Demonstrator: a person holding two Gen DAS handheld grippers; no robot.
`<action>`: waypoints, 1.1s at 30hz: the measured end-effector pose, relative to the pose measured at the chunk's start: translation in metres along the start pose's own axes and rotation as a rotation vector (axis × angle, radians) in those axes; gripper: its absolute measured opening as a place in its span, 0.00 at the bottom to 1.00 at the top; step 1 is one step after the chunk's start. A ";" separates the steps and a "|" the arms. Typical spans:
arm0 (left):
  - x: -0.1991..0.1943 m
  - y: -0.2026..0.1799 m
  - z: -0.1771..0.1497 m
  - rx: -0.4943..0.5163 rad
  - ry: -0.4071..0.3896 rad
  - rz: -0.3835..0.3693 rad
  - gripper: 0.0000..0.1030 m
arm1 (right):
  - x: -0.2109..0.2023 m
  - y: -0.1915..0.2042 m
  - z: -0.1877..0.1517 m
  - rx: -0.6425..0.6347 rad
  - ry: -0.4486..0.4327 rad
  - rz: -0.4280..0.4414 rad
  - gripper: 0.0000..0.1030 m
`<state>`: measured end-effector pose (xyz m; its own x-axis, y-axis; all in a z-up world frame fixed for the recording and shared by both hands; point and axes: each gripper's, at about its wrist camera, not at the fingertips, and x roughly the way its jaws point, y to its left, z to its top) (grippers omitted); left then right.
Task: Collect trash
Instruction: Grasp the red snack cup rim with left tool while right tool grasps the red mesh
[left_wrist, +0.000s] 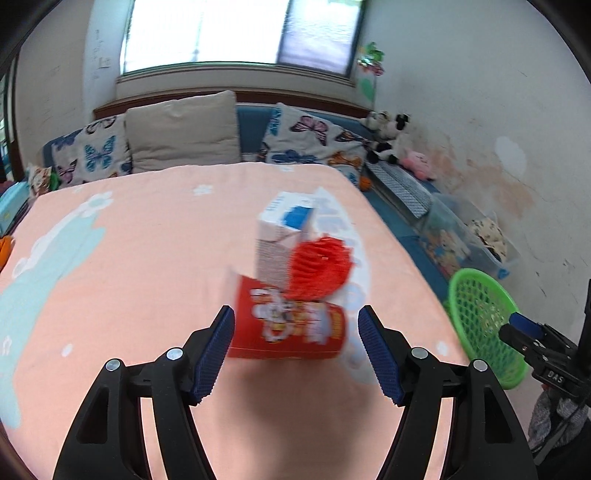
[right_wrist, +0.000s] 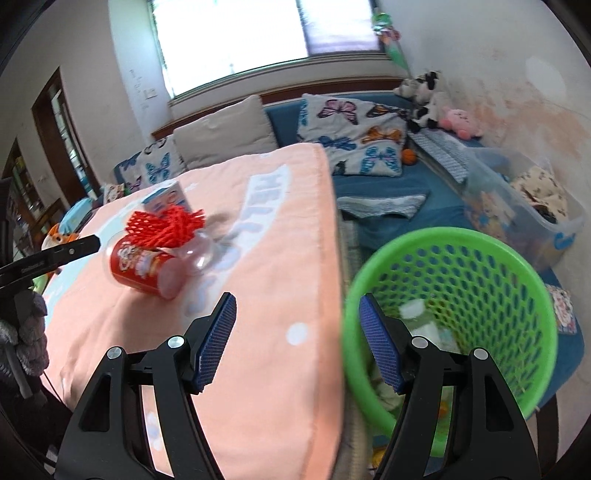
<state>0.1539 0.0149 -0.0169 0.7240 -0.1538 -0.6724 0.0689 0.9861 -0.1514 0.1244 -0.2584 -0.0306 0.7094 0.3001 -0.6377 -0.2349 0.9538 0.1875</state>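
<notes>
While our left gripper (left_wrist: 296, 350) gapes empty just short of the red cup (left_wrist: 288, 325), with red netting (left_wrist: 319, 267) and carton (left_wrist: 284, 229) beyond, our right gripper (right_wrist: 297, 341) stands open beside the green basket (right_wrist: 480, 251), already holding some trash.

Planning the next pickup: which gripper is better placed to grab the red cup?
Left. The left gripper is open with the red cup lying straight ahead between its fingers. The right gripper is open too, but points between bed and green basket.
</notes>
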 end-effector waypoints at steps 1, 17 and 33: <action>0.002 0.005 -0.001 -0.008 0.002 0.008 0.65 | 0.001 0.004 0.002 -0.010 0.001 0.007 0.68; 0.045 0.048 -0.010 0.005 0.096 -0.091 0.65 | 0.034 0.059 0.034 -0.117 0.026 0.078 0.67; 0.060 0.048 -0.018 0.081 0.116 -0.246 0.45 | 0.076 0.086 0.048 -0.157 0.090 0.179 0.67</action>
<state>0.1883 0.0520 -0.0769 0.5959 -0.3904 -0.7018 0.2903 0.9195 -0.2649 0.1897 -0.1531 -0.0270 0.5864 0.4547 -0.6703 -0.4572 0.8689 0.1894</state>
